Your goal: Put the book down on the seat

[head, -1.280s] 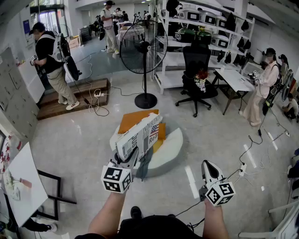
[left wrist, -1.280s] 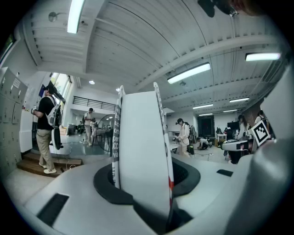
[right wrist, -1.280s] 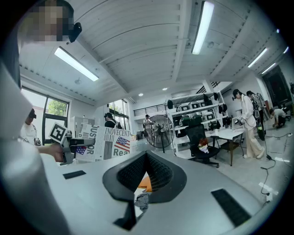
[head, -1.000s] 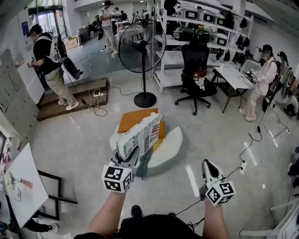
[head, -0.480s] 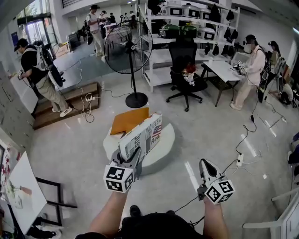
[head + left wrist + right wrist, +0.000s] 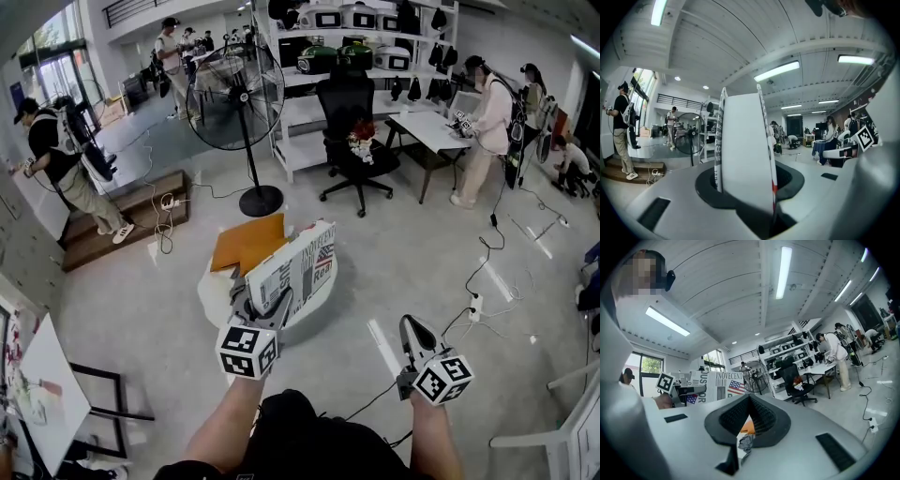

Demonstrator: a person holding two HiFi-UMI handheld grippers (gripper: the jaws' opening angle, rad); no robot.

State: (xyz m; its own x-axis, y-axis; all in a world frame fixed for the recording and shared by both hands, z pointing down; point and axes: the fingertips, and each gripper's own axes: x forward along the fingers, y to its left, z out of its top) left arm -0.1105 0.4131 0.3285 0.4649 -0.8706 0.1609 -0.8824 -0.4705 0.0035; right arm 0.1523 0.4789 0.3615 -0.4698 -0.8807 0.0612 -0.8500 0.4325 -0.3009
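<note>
My left gripper (image 6: 269,309) is shut on the lower edge of a book (image 6: 300,269) with a newspaper-style cover and a small flag print. The book stands upright on its edge over the low round white seat (image 6: 212,292), which carries an orange cushion (image 6: 246,242). In the left gripper view the book (image 6: 743,154) fills the gap between the jaws, fore-edge toward the camera. My right gripper (image 6: 413,331) hovers over bare floor to the right of the seat, shut and empty. The right gripper view shows the book (image 6: 715,386) off to its left.
A standing fan (image 6: 234,92) and a black office chair (image 6: 352,122) are beyond the seat, with shelves (image 6: 361,42) and a white desk (image 6: 433,128) behind. Cables (image 6: 487,281) trail across the floor at right. A white board (image 6: 42,380) leans at left. Several people stand around the room.
Both grippers have travelled across the room with the person. The seat now lies further left and right under the book. The book stays gripped; the right gripper stays shut.
</note>
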